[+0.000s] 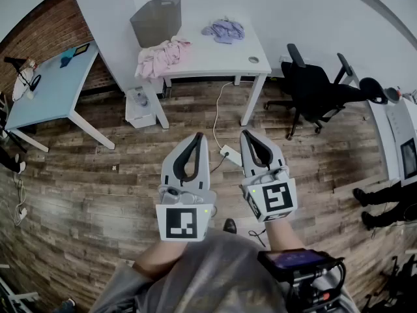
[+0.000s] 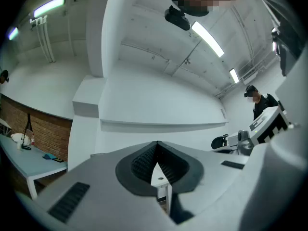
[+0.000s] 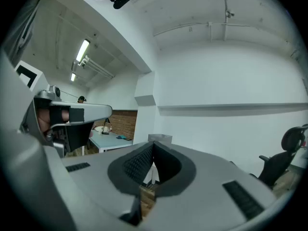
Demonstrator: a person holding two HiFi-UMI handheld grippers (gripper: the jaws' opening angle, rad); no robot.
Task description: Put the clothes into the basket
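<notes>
Left gripper (image 1: 197,137) and right gripper (image 1: 247,135) were clamped together, empty, at lower centre. Pink clothes (image 1: 161,57) lay beside the basket (image 1: 156,20), upper centre.

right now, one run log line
left gripper shut, empty | right gripper shut, empty | pink clothes, purple clothes, basket on table

Bare floor (image 1: 130,175) is lying open from the left gripper (image 1: 198,136) and right gripper (image 1: 247,135) to the table (image 1: 215,60) at 12 o'clock. A chair (image 1: 313,90) is standing at 2 o'clock and a blue table (image 1: 52,93) at 10. A pillar (image 1: 104,25) is crowding the basket (image 1: 156,21) at 11. A cable (image 1: 218,116) is trailing to a power strip (image 1: 229,154) just ahead.
</notes>
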